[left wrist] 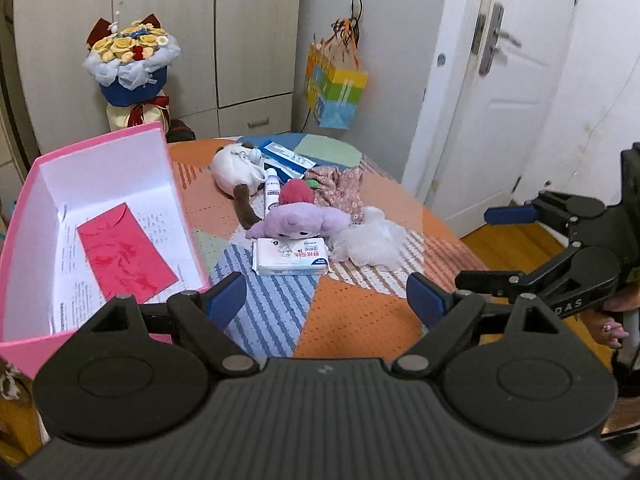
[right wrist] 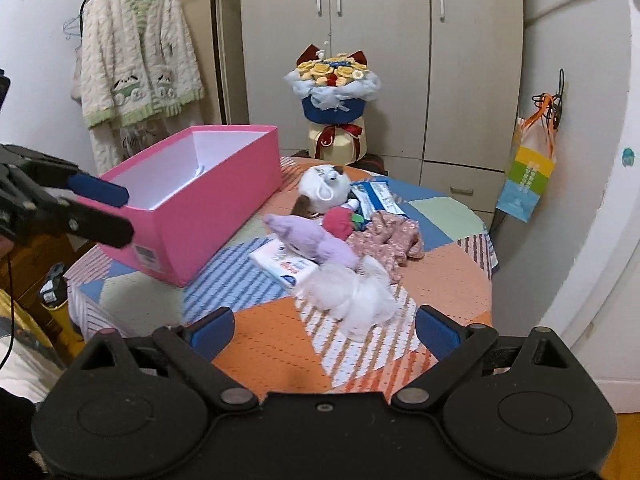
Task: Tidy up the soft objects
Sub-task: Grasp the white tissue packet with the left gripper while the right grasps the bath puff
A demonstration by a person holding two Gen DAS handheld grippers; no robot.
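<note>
Only the left view shows the red envelope (left wrist: 126,254) inside the pink box (left wrist: 24,350); only the right shows a hanging cardigan (right wrist: 136,56). Both grippers, left (left wrist: 326,300) and right (right wrist: 325,330), gape wide and empty.

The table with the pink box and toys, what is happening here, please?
A person holds a gripper in each hand over the table. The left gripper and the right gripper both have open jaws and hold nothing. The soft things lie in a pile beside the pink box: a purple plush, a white plush, a floral cloth and a white fluffy thing. The box holds only a red envelope on papers.
</note>
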